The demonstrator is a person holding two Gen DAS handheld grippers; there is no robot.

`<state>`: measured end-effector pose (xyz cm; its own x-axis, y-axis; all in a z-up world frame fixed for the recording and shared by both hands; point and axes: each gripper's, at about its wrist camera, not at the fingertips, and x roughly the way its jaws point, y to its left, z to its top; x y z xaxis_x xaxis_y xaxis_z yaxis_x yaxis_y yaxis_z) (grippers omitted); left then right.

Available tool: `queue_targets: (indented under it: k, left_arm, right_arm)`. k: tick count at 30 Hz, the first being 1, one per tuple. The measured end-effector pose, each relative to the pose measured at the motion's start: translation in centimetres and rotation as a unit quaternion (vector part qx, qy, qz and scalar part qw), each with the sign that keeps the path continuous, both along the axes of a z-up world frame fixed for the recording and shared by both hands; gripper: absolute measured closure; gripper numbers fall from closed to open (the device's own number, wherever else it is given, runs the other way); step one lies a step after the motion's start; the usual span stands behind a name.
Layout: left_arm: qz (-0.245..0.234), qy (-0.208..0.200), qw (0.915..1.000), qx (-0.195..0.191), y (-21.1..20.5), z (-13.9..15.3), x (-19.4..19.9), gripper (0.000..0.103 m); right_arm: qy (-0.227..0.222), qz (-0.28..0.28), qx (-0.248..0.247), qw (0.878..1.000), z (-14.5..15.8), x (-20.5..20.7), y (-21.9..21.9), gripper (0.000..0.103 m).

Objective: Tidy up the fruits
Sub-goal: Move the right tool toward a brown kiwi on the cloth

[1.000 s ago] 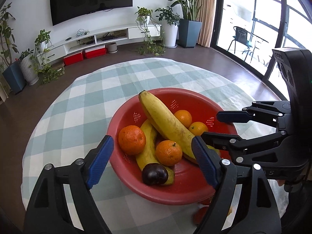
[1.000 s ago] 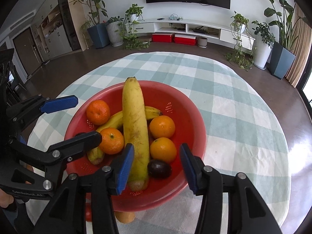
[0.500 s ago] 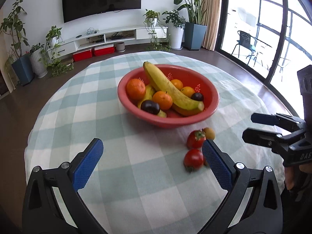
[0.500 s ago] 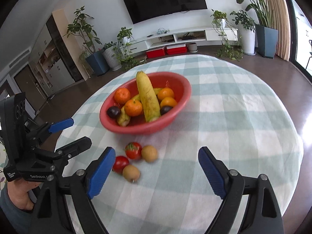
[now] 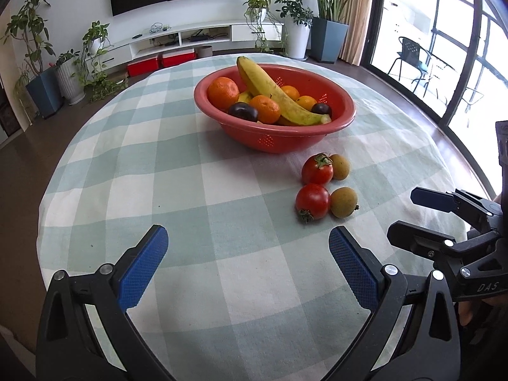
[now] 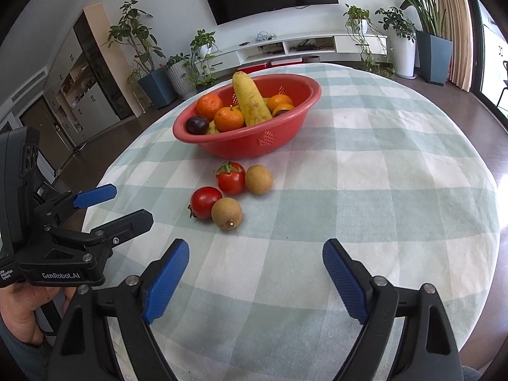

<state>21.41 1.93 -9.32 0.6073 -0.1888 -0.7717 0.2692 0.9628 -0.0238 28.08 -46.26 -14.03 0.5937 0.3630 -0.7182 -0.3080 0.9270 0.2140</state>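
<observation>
On the round desk (image 5: 177,171), under a green-and-white checked cloth (image 6: 381,171), a red bowl (image 5: 279,139) sits toward the far side. A long banana (image 5: 273,95) lies across the fruit in it, one end poking over the far rim. Beside the banana in the bowl are oranges (image 5: 223,92) and two dark plums (image 5: 243,111).

Both tools hover over the near part of the desk, well apart from the bowl. The left gripper (image 5: 247,260) has its jaws spread wide and released, with nothing between the blue pads. The right gripper (image 6: 254,270) is the same: jaws spread, released, holding nothing. In the left wrist view the right gripper shows at the right edge; in the right wrist view the left gripper appears at the left edge, held in a hand (image 6: 22,308).

Just near of the bowl, four small fruits lie on the cloth in a tight cluster. Two are red tomatoes (image 5: 312,201) and two are brown round fruits (image 5: 344,202). The far tomato (image 6: 230,177) has its green stem up and touches the far brown fruit (image 6: 259,175). The near tomato (image 6: 205,202) lies on its side, touching the near brown fruit (image 6: 226,213).
</observation>
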Motion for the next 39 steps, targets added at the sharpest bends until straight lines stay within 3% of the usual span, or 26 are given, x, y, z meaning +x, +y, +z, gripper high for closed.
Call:
queue_targets:
  k: [15, 28, 39]
  left_arm:
    - [-0.011, 0.013, 0.9998, 0.006, 0.0, -0.9, 0.8, 0.0]
    - [-0.006, 0.015, 0.9999, -0.002, 1.5, -1.2, 0.2, 0.0]
    - [-0.011, 0.022, 0.9997, -0.005, 1.4, -1.7, 0.4, 0.0]
  right_arm:
    - [0.004, 0.054, -0.036, 0.998, 0.0, 1.6, 1.7, 0.042]
    - [0.02, 0.122, -0.096, 0.988, -1.4, 4.5, 5.1, 0.052]
    - [0.018, 0.136, -0.099, 0.986, -1.6, 4.9, 5.1, 0.059]
